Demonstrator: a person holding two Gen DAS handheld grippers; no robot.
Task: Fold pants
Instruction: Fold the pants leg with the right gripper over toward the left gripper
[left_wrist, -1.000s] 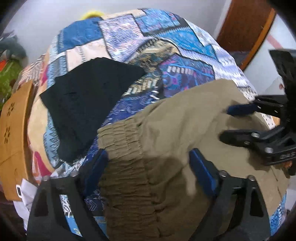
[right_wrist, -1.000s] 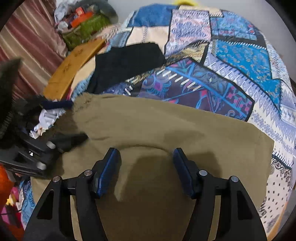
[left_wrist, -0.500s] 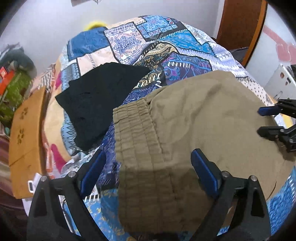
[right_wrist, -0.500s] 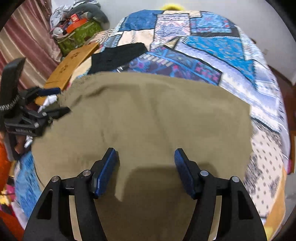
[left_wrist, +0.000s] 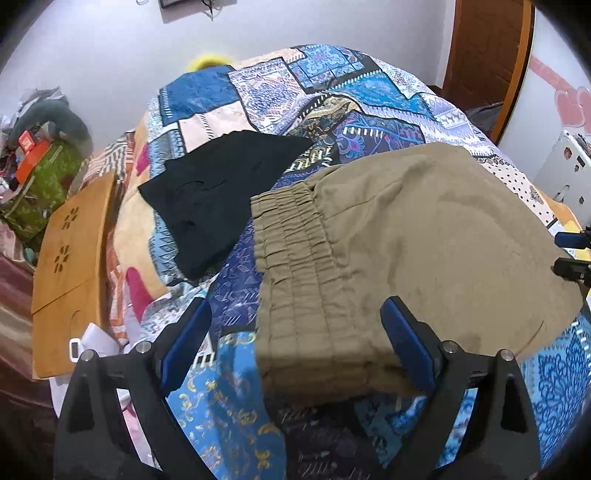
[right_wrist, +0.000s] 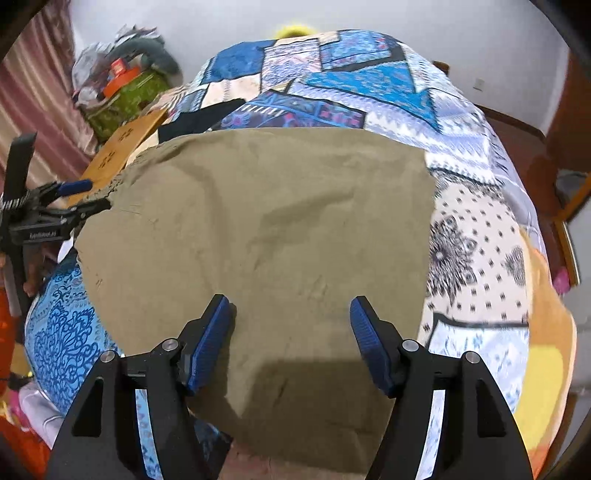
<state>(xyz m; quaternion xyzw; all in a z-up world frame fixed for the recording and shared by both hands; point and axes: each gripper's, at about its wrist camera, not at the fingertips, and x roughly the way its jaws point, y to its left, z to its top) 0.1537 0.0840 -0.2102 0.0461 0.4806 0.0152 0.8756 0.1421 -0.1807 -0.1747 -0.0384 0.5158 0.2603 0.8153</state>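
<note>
Olive-khaki pants (left_wrist: 406, 236) lie folded flat on the patchwork bedspread (left_wrist: 332, 81); the elastic waistband (left_wrist: 295, 258) faces the left side. They also fill the middle of the right wrist view (right_wrist: 277, 229). My left gripper (left_wrist: 295, 339) is open and empty, held above the waistband end. My right gripper (right_wrist: 291, 339) is open and empty, held above the other end of the pants. Each gripper shows small at the edge of the other's view: the right one (left_wrist: 572, 254), the left one (right_wrist: 85, 197).
A folded black garment (left_wrist: 218, 195) lies on the bed beyond the waistband. A wooden board (left_wrist: 70, 266) leans at the bed's left side, with a green bag and clutter (left_wrist: 37, 177) behind it. A wooden door (left_wrist: 487, 51) stands far right.
Both grippers have pulled back and up from the pants, which now lie still on the bed. The two grippers are farther apart than before.
</note>
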